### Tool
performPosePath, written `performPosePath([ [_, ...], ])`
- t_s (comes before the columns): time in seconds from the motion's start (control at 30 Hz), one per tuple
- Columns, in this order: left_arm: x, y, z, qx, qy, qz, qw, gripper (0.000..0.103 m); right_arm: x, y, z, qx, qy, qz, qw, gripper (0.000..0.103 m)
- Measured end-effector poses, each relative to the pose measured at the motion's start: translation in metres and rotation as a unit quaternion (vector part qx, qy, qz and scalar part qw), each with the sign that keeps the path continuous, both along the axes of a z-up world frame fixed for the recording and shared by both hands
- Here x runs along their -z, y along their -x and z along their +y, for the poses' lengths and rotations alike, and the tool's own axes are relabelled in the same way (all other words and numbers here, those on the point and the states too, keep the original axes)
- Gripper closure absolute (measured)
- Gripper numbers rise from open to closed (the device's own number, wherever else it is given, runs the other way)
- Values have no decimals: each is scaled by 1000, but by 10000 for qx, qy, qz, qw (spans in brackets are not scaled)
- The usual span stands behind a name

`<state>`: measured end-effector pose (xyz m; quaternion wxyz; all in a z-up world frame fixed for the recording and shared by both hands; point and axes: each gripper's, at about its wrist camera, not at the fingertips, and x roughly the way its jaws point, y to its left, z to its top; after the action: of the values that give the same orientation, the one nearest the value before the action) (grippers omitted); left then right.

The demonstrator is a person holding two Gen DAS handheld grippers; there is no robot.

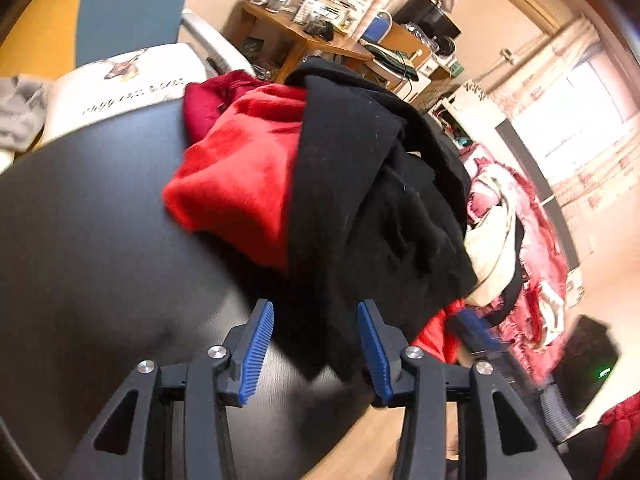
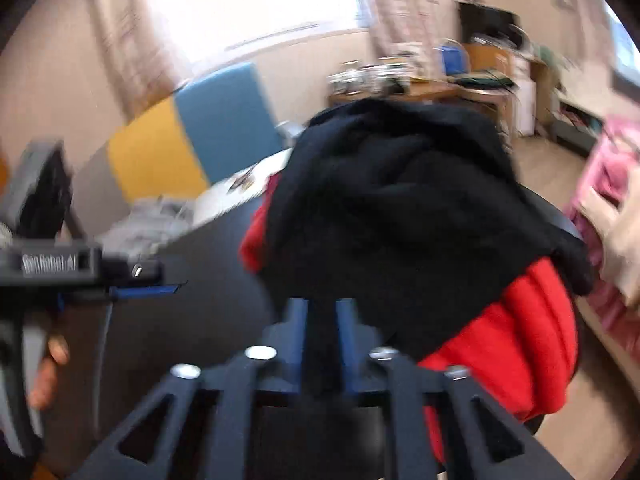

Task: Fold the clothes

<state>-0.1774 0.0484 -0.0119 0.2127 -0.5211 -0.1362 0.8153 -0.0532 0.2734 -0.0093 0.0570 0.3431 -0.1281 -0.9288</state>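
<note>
The left gripper point(image 1: 316, 334) has a black frame with triangular cut-outs, round silver screws at the joints, and blue ribbed pads point(image 1: 256, 354) on its two fingers. The right gripper point(image 2: 322, 332) has the same build. White lettering, too blurred to read, marks the left gripper's body in the right wrist view.
</note>
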Motion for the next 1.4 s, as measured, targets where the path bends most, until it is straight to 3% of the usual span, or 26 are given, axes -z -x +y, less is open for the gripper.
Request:
performPosePath([
  [0.07, 8, 15, 11, 53, 46, 8, 10000, 58, -5, 1, 25, 314, 137, 77, 9994, 53],
  [0.13, 17, 31, 16, 57, 171, -1, 9998, 58, -6, 0, 39, 390, 211, 68, 9990, 41],
  [0.17, 21, 39, 20, 58, 277, 4, 9996, 58, -4, 0, 43, 372, 201, 76, 9991, 40],
  [0.23, 28, 51, 26, 0, 559, 0, 9984, 58, -2, 5, 46, 315, 116, 64, 9994, 40],
  [0.37, 36, 67, 35, -23, 677, -12, 9977, 58, 1, 23, 44, 151, 35, 80, 9998, 40],
  [0.43, 36, 72, 47, 35, 829, 35, 9965, 58, -6, 35, 33, -93, -221, 233, 9994, 39],
  [0.57, 52, 79, 68, 115, 1601, -169, 9869, 58, -15, 60, 11, -475, -837, 445, 9944, 31],
  [0.63, 59, 78, 61, 61, 1467, -335, 9886, 61, -9, 76, 2, -751, -1102, 286, 9907, 23],
  [0.7, 61, 79, 45, -59, 1060, -518, 9930, 75, 5, 93, -7, -1097, -1339, -43, 9849, 23],
  [0.77, 58, 78, 31, -186, 741, -533, 9957, 84, 20, 107, -15, -1315, -1594, -368, 9777, 29],
  [0.8, 50, 75, 25, -199, 643, -437, 9968, 85, 29, 111, -19, -1329, -1738, -527, 9744, 72],
  [0.83, 43, 71, 20, -212, 545, -342, 9977, 86, 34, 113, -20, -1294, -1682, -660, 9750, 97],
  [0.93, 20, 62, 4, -252, 250, -55, 9994, 89, 31, 103, -26, -1230, -1333, -657, 9812, 100],
  [0.97, 11, 57, -4, -276, 149, 59, 9995, 102, 23, 95, -30, -1276, -1069, -555, 9845, 100],
  [1.03, -14, 40, -29, -370, -22, 359, 9987, 102, 6, 75, -44, -1470, -443, -348, 9875, 100],
  [1.1, -29, 19, -56, -471, 43, 553, 9973, 102, -5, 49, -72, -1914, 14, -209, 9813, 100],
  [1.23, -18, -16, -107, -778, 755, 617, 9922, 103, -2, 6, -135, -2693, 579, -287, 9609, 100],
  [1.33, 15, -42, -152, -1088, 1171, 358, 9865, 103, 18, -5, -156, -2717, 962, -597, 9557, 100],
  [1.4, 35, -57, -174, -1291, 1181, 93, 9845, 103, 35, -10, -169, -2701, 1029, -813, 9538, 100],
])
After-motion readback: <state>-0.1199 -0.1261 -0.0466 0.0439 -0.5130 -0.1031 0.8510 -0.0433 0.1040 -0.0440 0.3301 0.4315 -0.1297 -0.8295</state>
